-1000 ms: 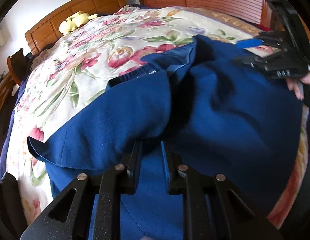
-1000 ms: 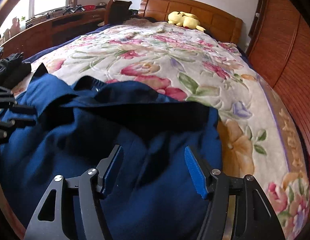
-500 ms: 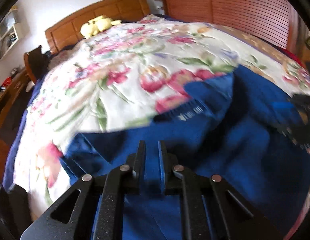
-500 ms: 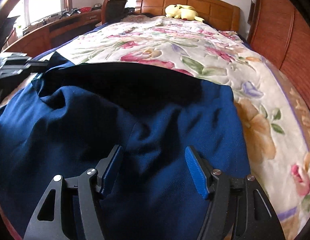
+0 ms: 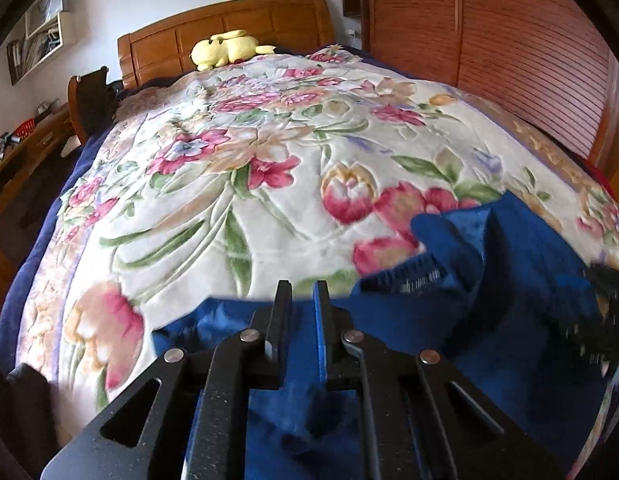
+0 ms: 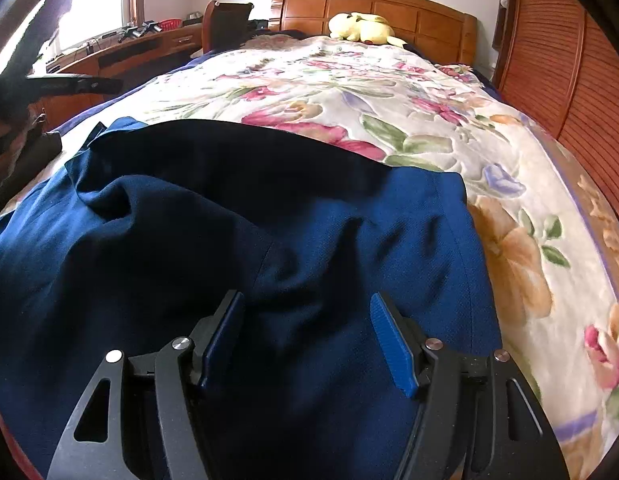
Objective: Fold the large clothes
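Navy garment is spread on the floral bedspread at the bed's near end. Its edge is pinched in the left gripper, whose jaws have just been closing. Right gripper is held open above the fabric, nothing clamped.

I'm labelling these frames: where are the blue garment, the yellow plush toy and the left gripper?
blue garment (image 6: 349, 240), right wrist view, its flat middle.
yellow plush toy (image 5: 223, 49), left wrist view, its body.
left gripper (image 5: 301, 300), left wrist view, between fingertips.
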`<state>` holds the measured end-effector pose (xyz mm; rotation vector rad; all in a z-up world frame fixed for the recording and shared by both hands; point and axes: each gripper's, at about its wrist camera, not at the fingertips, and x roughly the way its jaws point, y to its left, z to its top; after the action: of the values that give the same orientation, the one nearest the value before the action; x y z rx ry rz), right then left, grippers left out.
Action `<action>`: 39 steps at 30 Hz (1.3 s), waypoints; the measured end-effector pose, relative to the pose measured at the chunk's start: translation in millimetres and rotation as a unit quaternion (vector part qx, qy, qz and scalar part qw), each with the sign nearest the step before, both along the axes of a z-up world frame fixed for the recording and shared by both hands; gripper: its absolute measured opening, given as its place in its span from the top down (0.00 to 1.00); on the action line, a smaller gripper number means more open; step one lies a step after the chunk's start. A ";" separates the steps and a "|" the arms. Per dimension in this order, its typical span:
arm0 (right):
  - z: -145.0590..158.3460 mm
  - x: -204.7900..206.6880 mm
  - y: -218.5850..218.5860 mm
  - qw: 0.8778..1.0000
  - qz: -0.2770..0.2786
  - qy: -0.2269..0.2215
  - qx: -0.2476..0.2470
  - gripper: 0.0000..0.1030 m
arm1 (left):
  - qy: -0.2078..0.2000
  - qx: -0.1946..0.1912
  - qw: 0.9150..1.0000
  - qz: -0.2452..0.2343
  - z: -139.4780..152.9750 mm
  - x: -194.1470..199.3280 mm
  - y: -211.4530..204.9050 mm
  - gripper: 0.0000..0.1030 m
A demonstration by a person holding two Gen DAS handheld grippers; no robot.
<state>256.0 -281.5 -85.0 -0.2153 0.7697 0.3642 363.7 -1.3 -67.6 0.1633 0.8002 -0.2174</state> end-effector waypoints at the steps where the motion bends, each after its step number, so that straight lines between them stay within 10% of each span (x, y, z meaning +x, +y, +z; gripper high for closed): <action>1: 1.9 -0.8 0.9 1.000 -0.001 -0.002 -0.003 0.35 | 0.001 0.003 1.000 -0.004 -2.2 -10.9 3.3 0.89; 24: 52.0 44.9 196.7 0.977 0.205 -0.009 -0.057 0.35 | 0.013 -0.026 0.998 0.049 -35.0 -152.5 69.9 0.89; 27: 48.4 56.4 213.0 0.971 0.215 -0.002 -0.105 0.50 | 0.019 -0.032 0.998 0.048 -41.9 -159.4 74.3 0.89; 30: 46.4 68.6 220.2 0.968 0.204 -0.010 -0.146 0.94 | 0.022 -0.038 0.998 0.050 -45.9 -165.0 76.7 0.89; 35: 71.1 115.9 208.7 0.984 0.070 -0.069 -0.146 0.97 | 0.013 -0.039 0.998 0.050 -43.8 -169.9 72.1 0.89; 39: 82.9 116.5 195.3 0.990 0.094 -0.048 -0.093 0.92 | 0.008 -0.049 0.998 0.043 -40.1 -174.2 68.4 0.89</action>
<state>372.5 -86.1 -2.1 -0.4789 0.6907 0.4578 189.5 67.2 -107.7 0.0345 0.8094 -0.1774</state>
